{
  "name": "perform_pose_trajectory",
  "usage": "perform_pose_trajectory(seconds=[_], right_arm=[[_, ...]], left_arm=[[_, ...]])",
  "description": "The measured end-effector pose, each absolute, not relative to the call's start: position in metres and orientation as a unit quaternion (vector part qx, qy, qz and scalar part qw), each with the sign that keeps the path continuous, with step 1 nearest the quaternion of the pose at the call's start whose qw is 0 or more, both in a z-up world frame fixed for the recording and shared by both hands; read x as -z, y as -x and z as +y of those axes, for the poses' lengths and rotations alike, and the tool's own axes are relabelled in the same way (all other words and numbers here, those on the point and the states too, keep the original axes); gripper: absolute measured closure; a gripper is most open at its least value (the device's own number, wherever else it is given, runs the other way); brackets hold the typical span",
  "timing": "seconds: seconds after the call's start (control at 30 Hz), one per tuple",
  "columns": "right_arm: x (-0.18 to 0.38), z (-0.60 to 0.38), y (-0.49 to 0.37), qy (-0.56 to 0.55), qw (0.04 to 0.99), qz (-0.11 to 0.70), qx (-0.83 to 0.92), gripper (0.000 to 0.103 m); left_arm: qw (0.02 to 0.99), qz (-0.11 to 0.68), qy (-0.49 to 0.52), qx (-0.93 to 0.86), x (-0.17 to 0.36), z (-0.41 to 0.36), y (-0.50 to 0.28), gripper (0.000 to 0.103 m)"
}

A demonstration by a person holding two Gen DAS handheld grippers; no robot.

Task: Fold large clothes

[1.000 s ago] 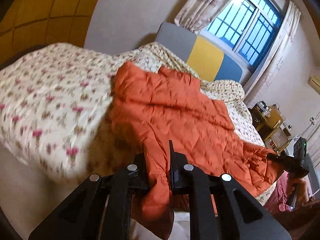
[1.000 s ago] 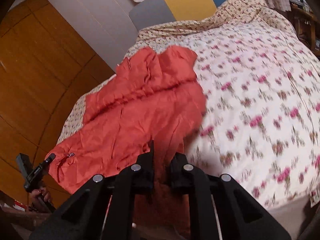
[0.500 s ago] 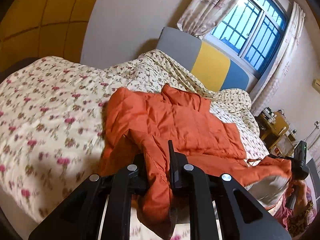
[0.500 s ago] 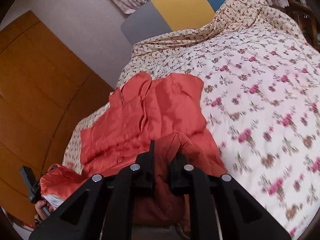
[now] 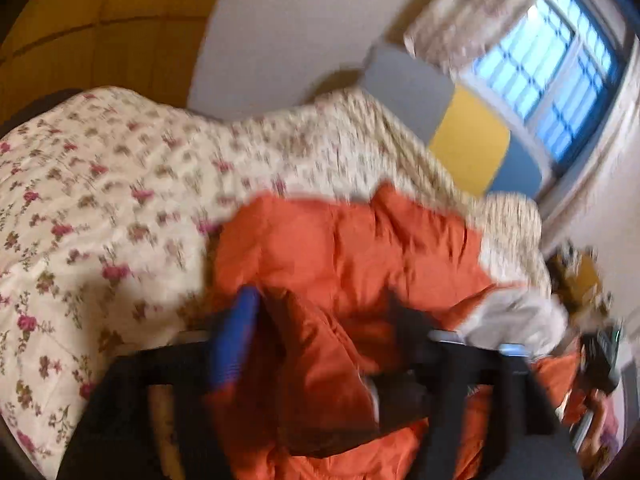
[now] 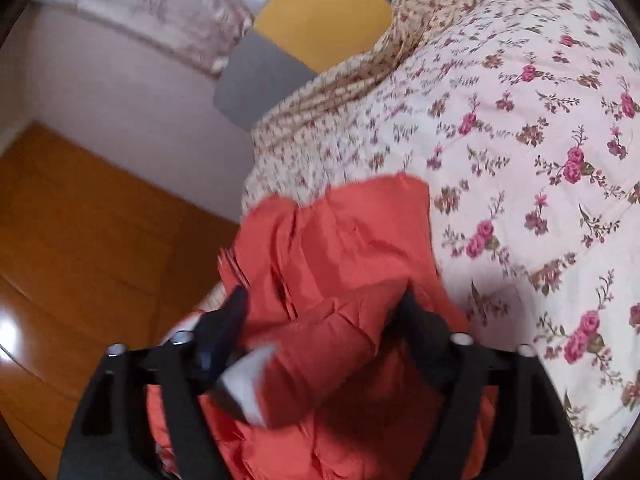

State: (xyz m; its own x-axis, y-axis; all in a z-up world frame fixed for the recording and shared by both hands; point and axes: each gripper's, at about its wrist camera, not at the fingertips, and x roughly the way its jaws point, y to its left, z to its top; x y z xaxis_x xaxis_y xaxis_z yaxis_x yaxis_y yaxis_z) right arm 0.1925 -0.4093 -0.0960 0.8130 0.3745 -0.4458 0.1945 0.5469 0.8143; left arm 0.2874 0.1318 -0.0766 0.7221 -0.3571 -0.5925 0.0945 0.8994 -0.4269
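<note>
Showing both claws with fingers spread wide over a folded orange jacket (image 5: 344, 256) on a bed. In the left wrist view, the left claw (image 5: 324, 312) stands open, its blue-padded finger (image 5: 236, 344) to the left and its dark finger to the right, with a bunched fold of the jacket lying loose in the gap between them; motion blur hides whether either finger touches the cloth. The jacket lies on the floral quilt (image 5: 100, 208), its upper layer doubled over so that pale grey lining (image 5: 516, 316) shows at the right side. The other gripper (image 5: 600, 356), blurred, appears at the far right edge of this view beside the jacket. Behind the bed stand a headboard (image 5: 468, 132) of grey, yellow and blue panels, a barred window (image 5: 560, 68) with patterned curtains, and a wooden wardrobe (image 5: 100, 20) at upper left. In the right wrist view, the right claw (image 6: 324, 312) is likewise open, a rolled fold of the jacket (image 6: 340, 264) resting between its fingers and a patch of grey lining (image 6: 248, 380) visible just beside the left finger. The quilt (image 6: 540, 160) fills the right half of this view; the wardrobe (image 6: 80, 240) and headboard (image 6: 316, 20) occupy the left and top.
</note>
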Motion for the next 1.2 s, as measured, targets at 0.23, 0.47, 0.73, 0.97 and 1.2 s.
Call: perform_pose_trajectory(seconds=[0.23,0.47,0.73,0.97,1.2], right_arm=[[0.091,-0.433,-0.153,-0.427,0.866,0.258,-0.025,0.004],[0.134,-0.424,-0.117,-0.418,0.855,0.301,-0.056,0.004],[0.136,-0.419,-0.099,-0.409,0.864,0.291,-0.041,0.004],[0.144,-0.41,-0.091,-0.394,0.861,0.319,-0.037,0.004],[0.147,-0.375,-0.126,-0.32,0.866,0.382,-0.034,0.039]], left_arm=[[0.92,0.285,0.249,0.102,0.083,0.181,-0.255,0.004],[0.901,0.317,0.261,0.139,0.143,0.192,-0.201,0.004],[0.903,0.325,0.229,0.162,0.144,0.17,-0.202,0.004],[0.906,0.349,0.165,0.173,0.146,0.131,-0.229,0.004],[0.896,0.386,0.144,0.165,0.154,0.114,-0.237,0.036]])
